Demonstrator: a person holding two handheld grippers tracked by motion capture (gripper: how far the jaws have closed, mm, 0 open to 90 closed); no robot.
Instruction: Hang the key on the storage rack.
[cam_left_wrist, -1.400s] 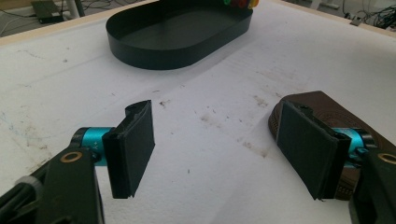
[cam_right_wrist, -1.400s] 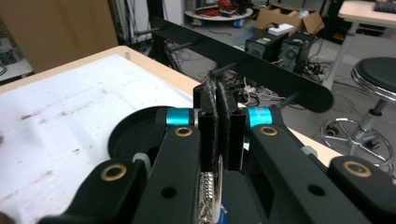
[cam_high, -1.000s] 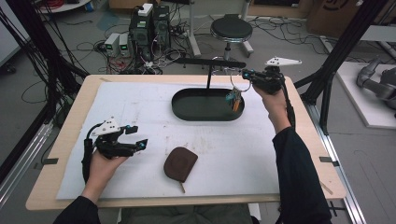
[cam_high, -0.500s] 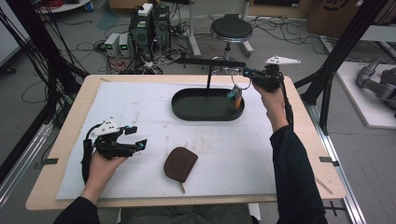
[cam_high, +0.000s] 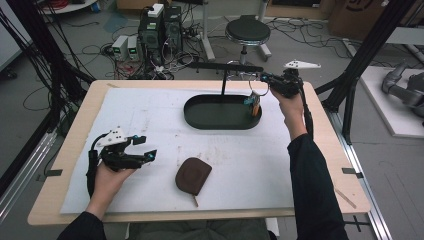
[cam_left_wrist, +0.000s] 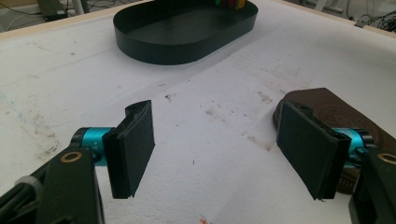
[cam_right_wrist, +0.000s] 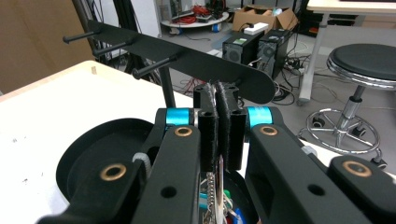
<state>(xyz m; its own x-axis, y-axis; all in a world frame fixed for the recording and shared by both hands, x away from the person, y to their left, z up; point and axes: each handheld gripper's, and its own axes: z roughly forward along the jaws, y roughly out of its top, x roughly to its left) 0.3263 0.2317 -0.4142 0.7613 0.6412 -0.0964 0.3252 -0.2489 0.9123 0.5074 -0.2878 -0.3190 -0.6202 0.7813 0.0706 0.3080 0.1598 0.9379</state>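
My right gripper (cam_high: 263, 77) is shut on a key ring with its bunch of keys and coloured tags (cam_high: 254, 103) dangling over the right end of the black oval tray (cam_high: 220, 125). In the right gripper view the pads are pressed together on the ring (cam_right_wrist: 217, 186), just in front of the black peg bar (cam_right_wrist: 187, 56) on its post. My left gripper (cam_high: 148, 148) rests open near the table's front left, with nothing between its pads (cam_left_wrist: 135, 144). A brown leather pouch (cam_high: 192, 175) lies just to its right, and its edge (cam_left_wrist: 336, 107) sits behind the right jaw.
White paper (cam_high: 150, 115) covers the wooden table. The peg bar (cam_high: 225, 66) stands over the tray's back rim. Beyond the table are a stool (cam_high: 247, 31), computer cases (cam_high: 160, 25) and cables on the floor. Black frame posts (cam_high: 365, 55) flank the table.
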